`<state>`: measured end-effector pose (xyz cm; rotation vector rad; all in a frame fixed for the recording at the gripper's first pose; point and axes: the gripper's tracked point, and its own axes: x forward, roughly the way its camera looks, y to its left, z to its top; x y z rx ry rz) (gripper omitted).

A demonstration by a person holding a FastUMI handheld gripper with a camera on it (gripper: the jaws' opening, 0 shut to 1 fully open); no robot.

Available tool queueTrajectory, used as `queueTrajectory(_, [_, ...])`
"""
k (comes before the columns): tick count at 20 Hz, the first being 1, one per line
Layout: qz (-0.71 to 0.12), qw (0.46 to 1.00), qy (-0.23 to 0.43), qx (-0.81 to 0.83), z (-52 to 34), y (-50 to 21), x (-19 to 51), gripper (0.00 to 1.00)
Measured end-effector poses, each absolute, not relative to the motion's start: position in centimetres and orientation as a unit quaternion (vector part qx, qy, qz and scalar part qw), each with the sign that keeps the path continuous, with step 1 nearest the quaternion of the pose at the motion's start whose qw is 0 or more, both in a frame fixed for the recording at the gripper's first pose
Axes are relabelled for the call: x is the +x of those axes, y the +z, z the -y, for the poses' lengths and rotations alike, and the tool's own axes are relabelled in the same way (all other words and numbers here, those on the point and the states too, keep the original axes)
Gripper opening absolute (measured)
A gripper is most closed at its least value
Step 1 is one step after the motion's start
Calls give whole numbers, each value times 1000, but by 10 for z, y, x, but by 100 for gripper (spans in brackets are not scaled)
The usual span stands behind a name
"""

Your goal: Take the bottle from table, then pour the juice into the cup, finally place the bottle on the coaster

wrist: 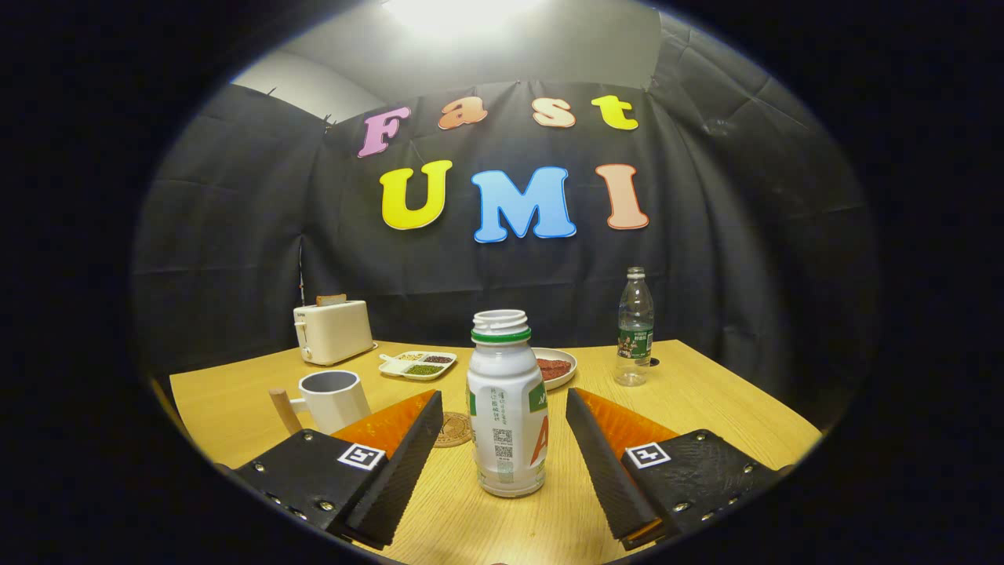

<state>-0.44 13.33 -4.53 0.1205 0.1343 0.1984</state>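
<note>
Wooden table (706,416) spread across the booth, light-grained, carrying everything else. Gripper (502,439) low over the near part of the table, jaws spread wide, black ribbed fingers (408,463) angled outward with orange backing behind each and a square marker on each black mount. White juice bottle (507,404) upright on the table between the two fingers, uncapped, green ring under its threaded neck, printed label facing the camera; clear gaps on both sides, neither finger touching it. Cream toaster (332,331) far back on the left, near the wall, something brown poking from its slot. White cup (332,399) with a wooden handle just beyond the left finger, left of the bottle, open mouth up. Clear water bottle (634,328) standing beyond the right finger, toward the back right, green label around its middle. White divided tray (417,365) behind the cup, holding small heaps of grains or seeds. Round plate (558,367) directly behind the juice bottle, partly hidden by it, with something dark red on it. Round brown coaster (454,429) flat on the table just beside the left fingertip, between cup and juice bottle, partly covered by the finger.
</note>
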Motion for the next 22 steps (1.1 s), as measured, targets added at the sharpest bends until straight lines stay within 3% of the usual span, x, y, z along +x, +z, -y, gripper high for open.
queueTrajectory(10, [-102,989,93,51,-146,-78,40,96])
queueTrajectory(14, [-111,988,88,57,-148,-83,42,79])
queueTrajectory(18, [-107,990,85,42,-148,-81,41,71])
queueTrajectory(22, [-89,993,66,-29,-148,-64,39,71])
